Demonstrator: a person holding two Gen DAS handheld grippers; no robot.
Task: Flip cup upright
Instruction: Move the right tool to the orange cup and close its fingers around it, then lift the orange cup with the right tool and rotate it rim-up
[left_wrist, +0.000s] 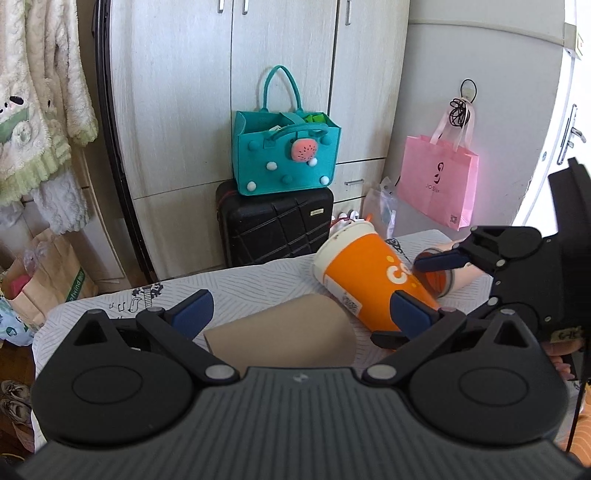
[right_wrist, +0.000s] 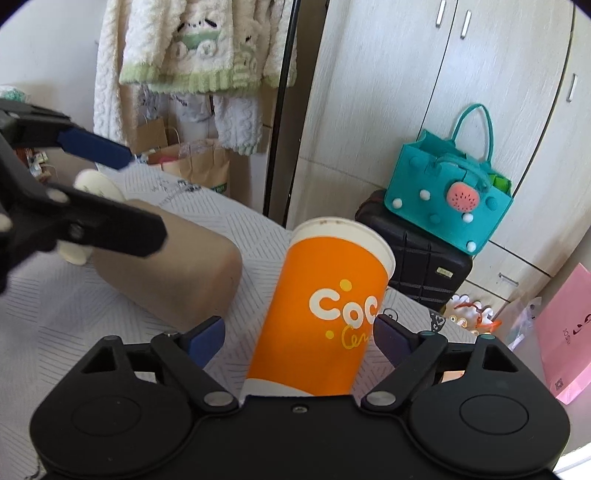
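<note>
An orange paper cup (left_wrist: 364, 275) lies tilted on the table, white rim toward the far left, base between the fingers of my right gripper (left_wrist: 424, 284). In the right wrist view the orange cup (right_wrist: 328, 310) runs between the open blue pads of my right gripper (right_wrist: 299, 338); neither pad clearly presses it. A brown cup (left_wrist: 291, 334) lies on its side between the open jaws of my left gripper (left_wrist: 301, 314), untouched. It shows in the right wrist view (right_wrist: 177, 254) with the left gripper (right_wrist: 122, 192) open around its rim end.
The table carries a white patterned cloth (left_wrist: 236, 284). Behind it stand a black suitcase (left_wrist: 275, 229) with a teal bag (left_wrist: 284, 158), a wardrobe, a pink bag (left_wrist: 439, 181) and hanging clothes (left_wrist: 37, 110). A third cup (left_wrist: 456, 275) lies behind the right gripper.
</note>
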